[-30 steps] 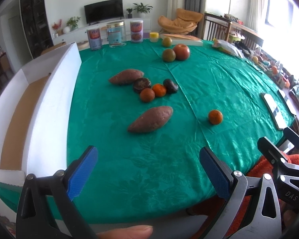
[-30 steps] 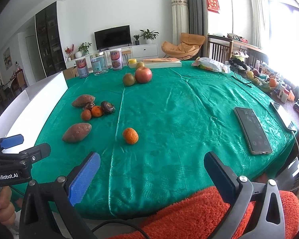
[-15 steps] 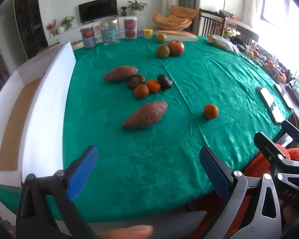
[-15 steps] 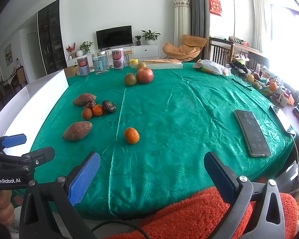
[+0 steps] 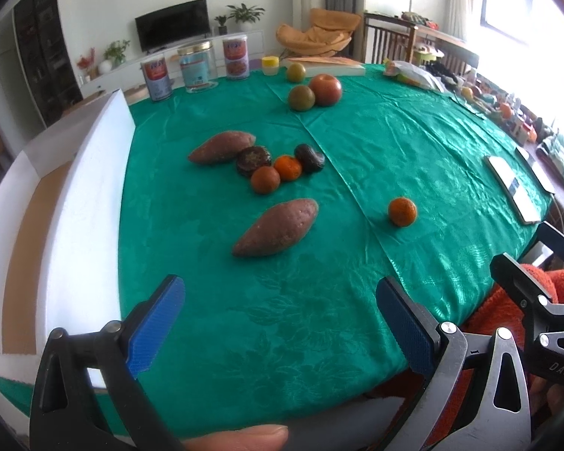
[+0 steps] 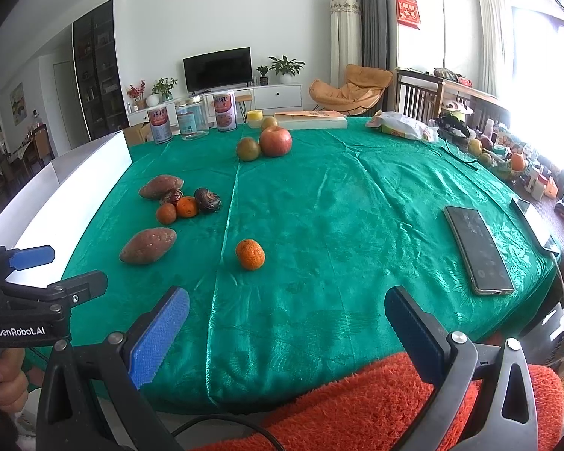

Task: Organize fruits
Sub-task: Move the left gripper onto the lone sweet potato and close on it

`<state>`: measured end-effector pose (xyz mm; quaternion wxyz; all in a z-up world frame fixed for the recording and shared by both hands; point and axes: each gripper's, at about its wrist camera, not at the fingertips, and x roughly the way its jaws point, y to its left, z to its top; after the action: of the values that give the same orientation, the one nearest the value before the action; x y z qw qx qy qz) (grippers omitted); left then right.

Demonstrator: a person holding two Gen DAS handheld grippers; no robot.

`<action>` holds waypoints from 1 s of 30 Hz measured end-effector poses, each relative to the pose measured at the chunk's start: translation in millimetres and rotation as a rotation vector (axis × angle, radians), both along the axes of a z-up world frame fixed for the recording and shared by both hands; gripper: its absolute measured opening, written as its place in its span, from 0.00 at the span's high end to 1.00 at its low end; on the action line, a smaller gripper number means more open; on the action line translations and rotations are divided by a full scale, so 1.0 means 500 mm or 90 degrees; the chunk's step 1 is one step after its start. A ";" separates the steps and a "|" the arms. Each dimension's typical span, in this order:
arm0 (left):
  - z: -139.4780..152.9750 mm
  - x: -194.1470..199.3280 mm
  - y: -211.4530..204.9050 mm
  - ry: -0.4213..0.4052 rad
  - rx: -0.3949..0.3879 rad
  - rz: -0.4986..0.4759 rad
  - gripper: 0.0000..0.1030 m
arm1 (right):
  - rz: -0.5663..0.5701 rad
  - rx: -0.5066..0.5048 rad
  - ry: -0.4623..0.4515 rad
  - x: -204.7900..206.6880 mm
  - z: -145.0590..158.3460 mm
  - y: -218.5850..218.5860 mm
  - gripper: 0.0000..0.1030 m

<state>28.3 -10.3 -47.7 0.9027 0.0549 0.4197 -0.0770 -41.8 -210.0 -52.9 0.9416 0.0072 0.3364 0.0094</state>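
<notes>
On the green tablecloth lie two sweet potatoes, the near one (image 5: 276,227) (image 6: 148,245) and the far one (image 5: 222,147). Between them sit two small oranges (image 5: 276,173) and two dark fruits (image 5: 309,157). A lone orange (image 5: 402,211) (image 6: 249,254) lies to the right. A red apple (image 5: 325,89) (image 6: 275,141) and a green-brown fruit (image 5: 301,98) sit farther back. My left gripper (image 5: 280,323) is open and empty above the table's near edge. My right gripper (image 6: 287,332) is open and empty, to the right of the left one.
A white open box (image 5: 90,173) with a brown bottom stands along the table's left side. Tins and a jar (image 5: 197,65) stand at the back. A phone (image 6: 477,248) lies at the right. An orange fuzzy cloth (image 6: 357,406) lies below the near edge.
The left gripper has moved slightly forward and left, so the fruits sit a little lower and larger in its view. The right gripper has hardly moved. Both stay open.
</notes>
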 end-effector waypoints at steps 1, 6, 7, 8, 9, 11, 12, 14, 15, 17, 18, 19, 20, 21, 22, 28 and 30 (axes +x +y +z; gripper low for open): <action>-0.002 0.016 -0.002 0.003 0.004 -0.025 0.01 | 0.000 0.000 0.000 0.000 0.000 0.000 0.00; -0.056 0.115 -0.028 0.045 0.053 -0.093 0.01 | 0.003 -0.002 0.002 0.003 -0.001 0.003 0.00; -0.070 0.133 -0.032 0.057 0.060 -0.097 0.01 | 0.002 -0.002 0.002 0.003 -0.001 0.003 0.00; -0.082 0.150 -0.036 0.067 0.066 -0.102 0.01 | 0.002 -0.002 0.001 0.003 -0.001 0.002 0.00; -0.094 0.164 -0.041 0.072 0.076 -0.101 0.01 | 0.001 -0.001 0.001 0.003 0.000 0.002 0.00; -0.114 0.183 -0.042 0.081 0.093 -0.098 0.01 | 0.000 0.001 0.003 0.004 -0.001 0.000 0.00; -0.122 0.191 -0.041 0.087 0.093 -0.098 0.01 | 0.000 0.003 0.004 0.005 -0.002 -0.001 0.00; -0.136 0.203 -0.035 0.101 0.093 -0.093 0.00 | -0.001 0.007 0.006 0.005 -0.002 -0.003 0.00; -0.137 0.206 -0.031 0.104 0.079 -0.093 0.00 | -0.001 0.007 0.008 0.007 -0.002 -0.004 0.00; -0.140 0.215 -0.028 0.114 0.064 -0.091 0.00 | 0.001 0.006 0.011 0.010 -0.004 -0.002 0.00; -0.142 0.219 -0.027 0.115 0.057 -0.090 0.00 | 0.002 0.006 0.013 0.011 -0.005 -0.002 0.00; -0.144 0.221 -0.024 0.117 0.047 -0.088 0.00 | 0.003 0.006 0.014 0.013 -0.006 -0.003 0.00; -0.146 0.224 -0.020 0.122 0.036 -0.082 0.00 | 0.003 0.006 0.015 0.013 -0.006 -0.003 0.00; -0.149 0.226 -0.015 0.132 0.019 -0.072 0.00 | 0.003 0.008 0.014 0.013 -0.006 -0.004 0.00; -0.149 0.226 -0.012 0.127 0.018 -0.059 0.00 | 0.003 0.008 0.013 0.013 -0.006 -0.004 0.00; -0.148 0.240 -0.012 0.157 0.027 -0.075 0.00 | -0.002 0.024 0.016 0.013 -0.008 -0.012 0.00; -0.141 0.242 -0.013 0.166 0.051 -0.077 0.01 | -0.002 0.023 0.014 0.012 -0.007 -0.011 0.00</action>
<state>149.3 -17.0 -118.2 0.8313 0.1054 0.5321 -0.1210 -35.8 -215.7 -56.4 0.9376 0.0252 0.3464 0.0142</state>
